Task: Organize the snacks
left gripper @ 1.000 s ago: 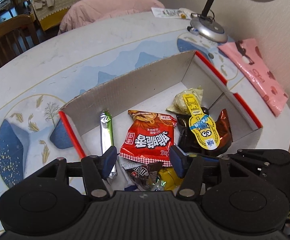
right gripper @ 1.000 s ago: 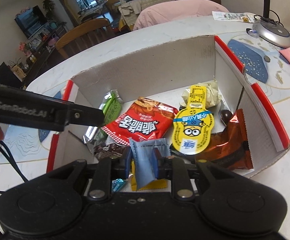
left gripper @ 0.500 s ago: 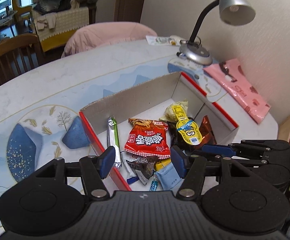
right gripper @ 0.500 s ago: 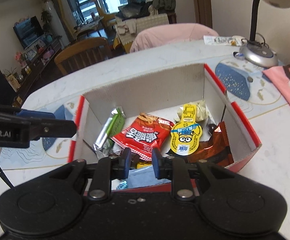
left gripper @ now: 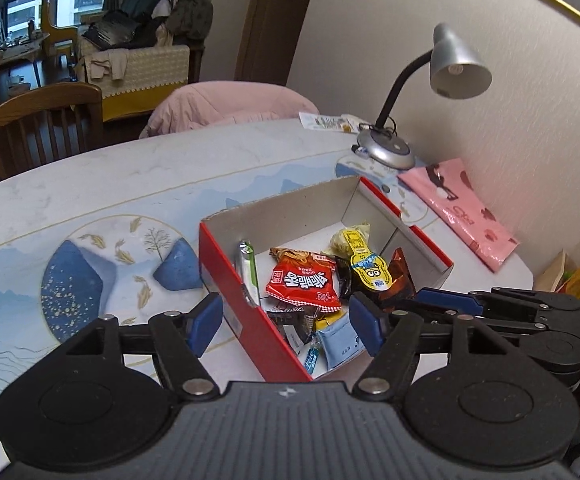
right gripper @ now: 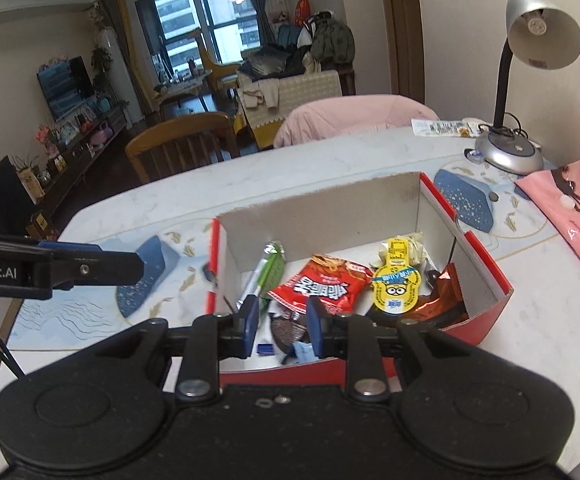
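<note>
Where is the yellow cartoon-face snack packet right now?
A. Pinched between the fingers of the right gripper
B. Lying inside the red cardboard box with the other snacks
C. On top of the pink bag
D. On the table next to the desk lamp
B: the yellow cartoon-face packet lies inside the red box, beside the red snack bag; the right gripper and left gripper are both open and hold nothing.

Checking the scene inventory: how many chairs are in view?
2. A bare wooden chair at the table's far left, and a chair draped in pink cloth to its right. Others may be hidden.
</note>
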